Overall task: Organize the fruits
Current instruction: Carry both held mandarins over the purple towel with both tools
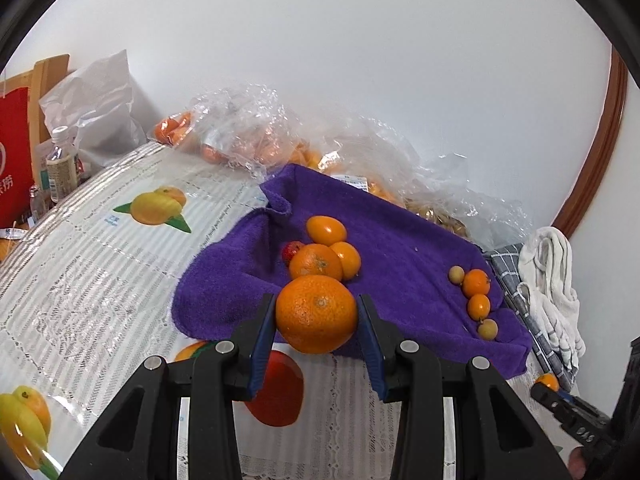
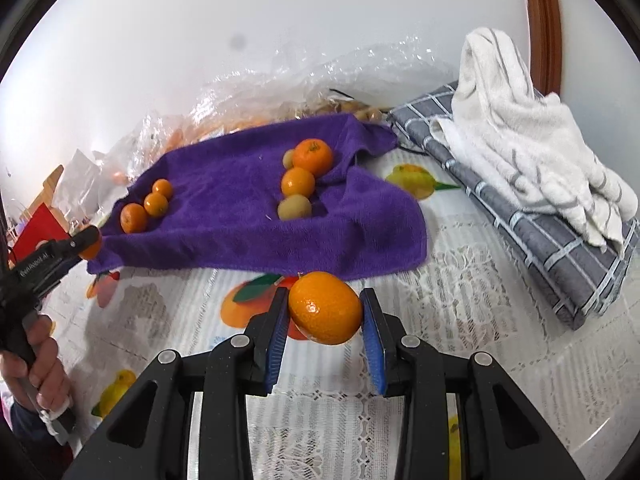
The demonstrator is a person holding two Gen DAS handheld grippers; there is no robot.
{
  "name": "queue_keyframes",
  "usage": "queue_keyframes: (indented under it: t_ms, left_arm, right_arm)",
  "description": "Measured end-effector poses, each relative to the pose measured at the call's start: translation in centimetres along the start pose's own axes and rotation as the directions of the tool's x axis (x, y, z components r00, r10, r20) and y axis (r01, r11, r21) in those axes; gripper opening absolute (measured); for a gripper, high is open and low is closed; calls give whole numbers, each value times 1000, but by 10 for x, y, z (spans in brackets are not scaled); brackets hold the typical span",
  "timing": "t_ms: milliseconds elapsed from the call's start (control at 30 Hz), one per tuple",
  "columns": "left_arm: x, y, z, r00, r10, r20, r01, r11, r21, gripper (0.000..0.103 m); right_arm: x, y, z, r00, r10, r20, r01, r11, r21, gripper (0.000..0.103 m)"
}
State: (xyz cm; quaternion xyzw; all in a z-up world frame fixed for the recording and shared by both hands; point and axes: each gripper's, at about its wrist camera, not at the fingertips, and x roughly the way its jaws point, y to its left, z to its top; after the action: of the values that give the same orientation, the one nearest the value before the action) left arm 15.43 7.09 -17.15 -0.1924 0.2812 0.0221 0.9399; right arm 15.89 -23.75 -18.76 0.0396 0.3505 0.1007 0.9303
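Note:
My left gripper (image 1: 316, 308) is shut on a large orange (image 1: 316, 320), held just over the near edge of a purple towel (image 1: 400, 248). Behind it on the towel lie another orange (image 1: 314, 262), two kumquats (image 1: 326, 230) and a strawberry (image 1: 292, 250). At the towel's right sits a row of small oranges (image 1: 476, 282) and pale round fruits (image 1: 488, 328). My right gripper (image 2: 325, 300) is shut on a mandarin (image 2: 325, 312), above the tablecloth in front of the purple towel (image 2: 224, 232). In the right wrist view a hand (image 2: 40, 360) holds the left gripper (image 2: 80, 246) at the far left.
Clear plastic bags of fruit (image 1: 256, 136) line the wall behind the towel. A folded grey checked cloth (image 2: 532, 236) with a white towel (image 2: 520, 152) on top lies to the right. A bottle (image 1: 60, 168) and a red bag (image 1: 14, 152) stand at the far left. The tablecloth (image 1: 100, 280) has printed fruit.

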Motion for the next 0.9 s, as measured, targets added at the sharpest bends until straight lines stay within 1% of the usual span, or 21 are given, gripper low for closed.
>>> queue_keyframes:
  t_ms: [133, 233, 333, 500, 567, 633, 800, 900]
  left_arm:
    - [0, 3, 2, 1000, -5, 0, 5, 1000, -13, 38]
    - [-1, 3, 3, 1000, -6, 7, 6, 1000, -13, 38]
    - [-1, 4, 3, 1000, -15, -3, 15, 1000, -21, 38]
    - [-2, 2, 8, 1000, 14, 1, -14, 1000, 11, 38]
    - [-4, 4, 14, 1000, 9, -7, -9, 1000, 3, 38]
    - [-6, 7, 23, 1000, 5, -11, -5, 1000, 1, 38]
    - [-9, 6, 49, 998, 61, 3, -61, 996, 60, 38]
    - [-1, 6, 61, 997, 76, -23, -73, 993, 89, 38]
  right_arm:
    - [-13, 9, 9, 999, -19, 26, 20, 999, -37, 35]
    - [-19, 11, 14, 999, -17, 41, 18, 999, -33, 35]
    - [-22, 11, 20, 999, -13, 47, 13, 1000, -14, 35]
    - [-25, 14, 31, 998, -12, 55, 13, 1000, -22, 35]
    - [-23, 16, 38, 998, -9, 59, 11, 1000, -26, 35]
    - [-20, 18, 46, 998, -7, 65, 9, 999, -31, 35]
    - [1, 24, 69, 999, 10, 43, -9, 999, -39, 35]
    - [23, 29, 81, 1000, 22, 18, -21, 999, -45, 35]
